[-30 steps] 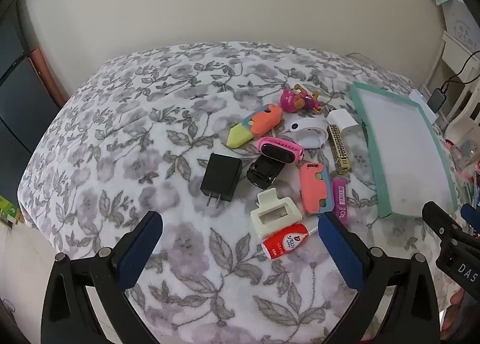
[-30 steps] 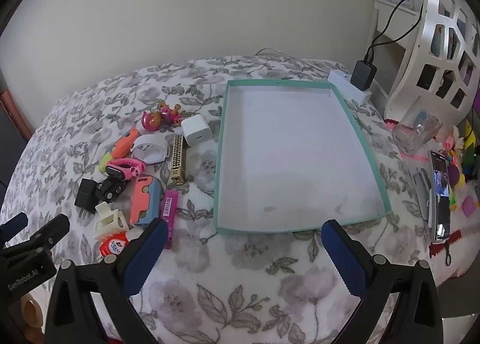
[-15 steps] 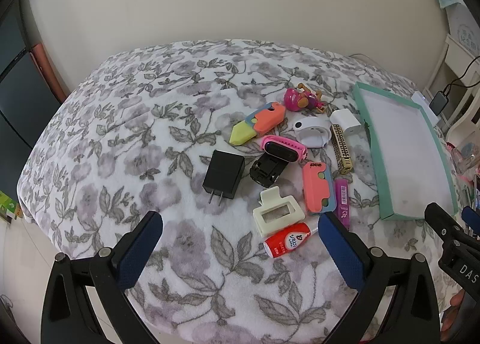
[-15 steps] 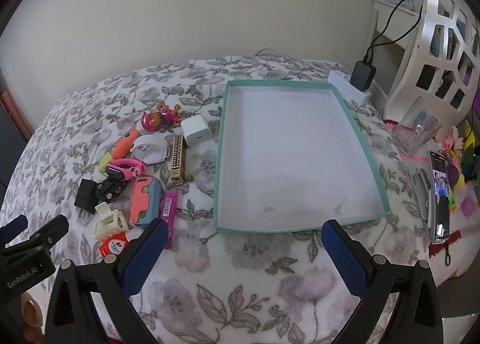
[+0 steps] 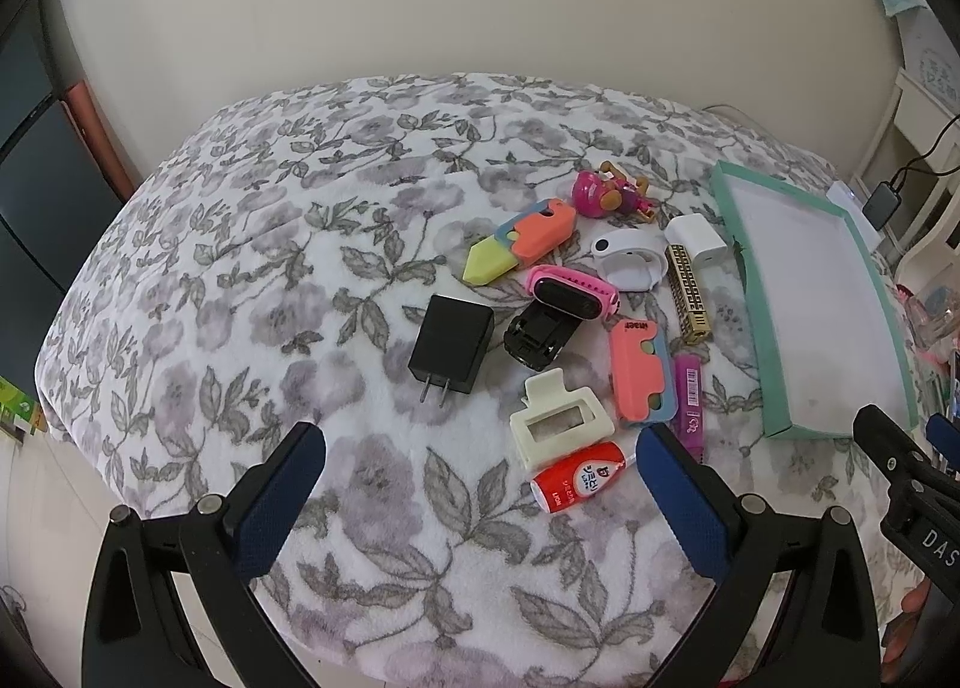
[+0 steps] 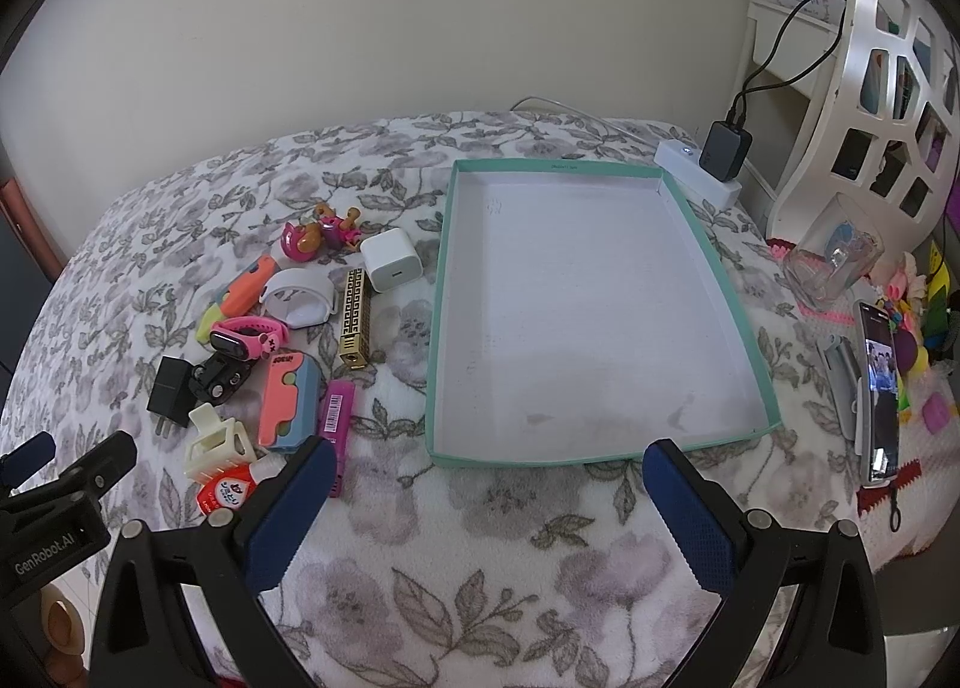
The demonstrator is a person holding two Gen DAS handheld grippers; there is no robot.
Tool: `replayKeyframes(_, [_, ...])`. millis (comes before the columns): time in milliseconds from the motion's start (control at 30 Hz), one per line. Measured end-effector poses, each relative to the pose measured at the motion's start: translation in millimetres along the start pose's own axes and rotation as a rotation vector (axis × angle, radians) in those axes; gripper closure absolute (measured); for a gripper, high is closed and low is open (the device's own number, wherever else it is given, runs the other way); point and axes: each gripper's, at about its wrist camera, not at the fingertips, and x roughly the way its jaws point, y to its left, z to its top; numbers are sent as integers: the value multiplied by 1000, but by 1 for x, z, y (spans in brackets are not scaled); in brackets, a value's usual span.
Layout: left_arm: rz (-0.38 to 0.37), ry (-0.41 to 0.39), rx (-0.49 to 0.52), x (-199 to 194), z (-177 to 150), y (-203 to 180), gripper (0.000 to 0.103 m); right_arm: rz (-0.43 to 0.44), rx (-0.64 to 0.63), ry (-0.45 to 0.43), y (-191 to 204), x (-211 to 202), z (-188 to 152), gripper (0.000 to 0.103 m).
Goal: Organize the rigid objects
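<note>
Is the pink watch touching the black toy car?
Touching. The left wrist view shows the pink watch lying on the black toy car, its band overlapping the car's top.

You face a soft, fleecy floral blanket (image 5: 252, 280). At two o'clock the teal-rimmed tray (image 6: 714, 274) looks like matt cardboard. The black charger (image 5: 451, 343) is matt plastic; the gold bar (image 6: 354, 316) gleams, embossed. Your tongs' blue pads (image 6: 690, 514) are finely textured.

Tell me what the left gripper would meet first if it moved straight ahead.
Probably bare floral blanket. The open left gripper points between the black charger and the cream hair claw; depth is hard to judge.
</note>
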Motion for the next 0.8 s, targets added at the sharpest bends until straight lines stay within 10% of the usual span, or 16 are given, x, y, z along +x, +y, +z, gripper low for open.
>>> replayKeyframes(800, [4, 14, -11, 3, 0, 2, 0, -2, -1, 1, 0, 0, 0, 0])
